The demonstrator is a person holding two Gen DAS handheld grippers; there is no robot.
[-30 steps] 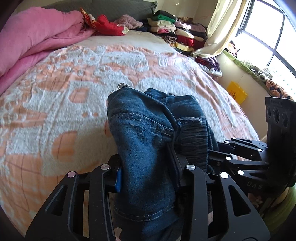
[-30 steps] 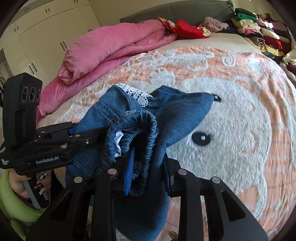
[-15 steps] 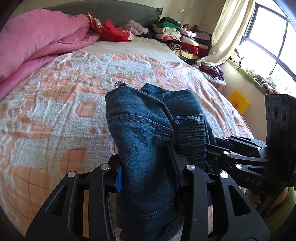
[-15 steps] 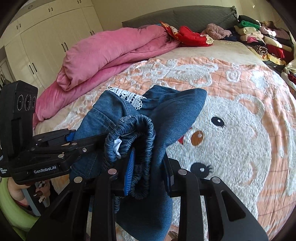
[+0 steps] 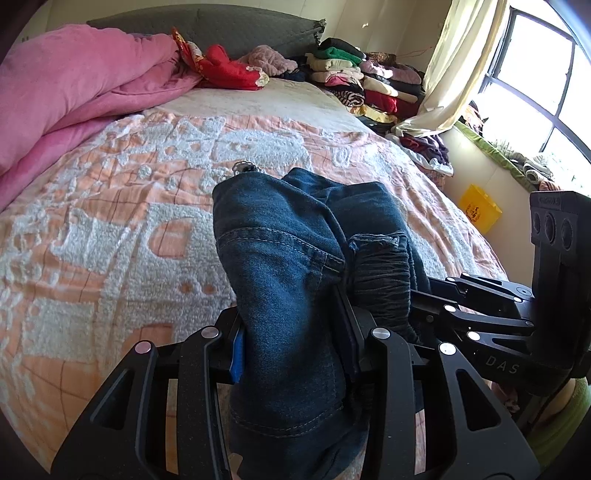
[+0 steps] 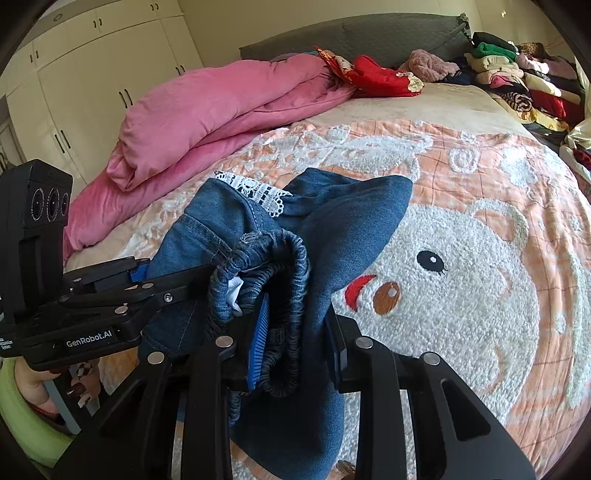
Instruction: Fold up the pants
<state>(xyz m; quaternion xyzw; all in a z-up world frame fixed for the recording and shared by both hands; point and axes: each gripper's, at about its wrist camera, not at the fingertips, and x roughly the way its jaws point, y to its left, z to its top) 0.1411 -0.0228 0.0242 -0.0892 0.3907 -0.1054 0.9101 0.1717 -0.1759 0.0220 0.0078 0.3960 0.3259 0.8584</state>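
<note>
Blue denim pants (image 5: 288, 258) with an elastic waistband and white lace trim (image 6: 258, 194) hang bunched between both grippers, lifted above the bed. My left gripper (image 5: 291, 343) is shut on a thick fold of the denim. My right gripper (image 6: 295, 343) is shut on the gathered waistband (image 6: 284, 266). The right gripper shows at the right of the left wrist view (image 5: 480, 314); the left gripper shows at the left of the right wrist view (image 6: 122, 295). The two grippers are close together, side by side. The lower part of the pants is hidden below the fingers.
The bed carries an orange and white bear blanket (image 6: 461, 258). A pink duvet (image 5: 55, 96) lies along the left side. Stacked folded clothes (image 5: 362, 81) sit at the far right corner by the grey headboard (image 5: 221, 26). A yellow bin (image 5: 480, 208) stands by the window wall.
Both grippers have risen and tilted up with the pants held; more of the headboard and far bed shows now. The grips on the denim are unchanged.
</note>
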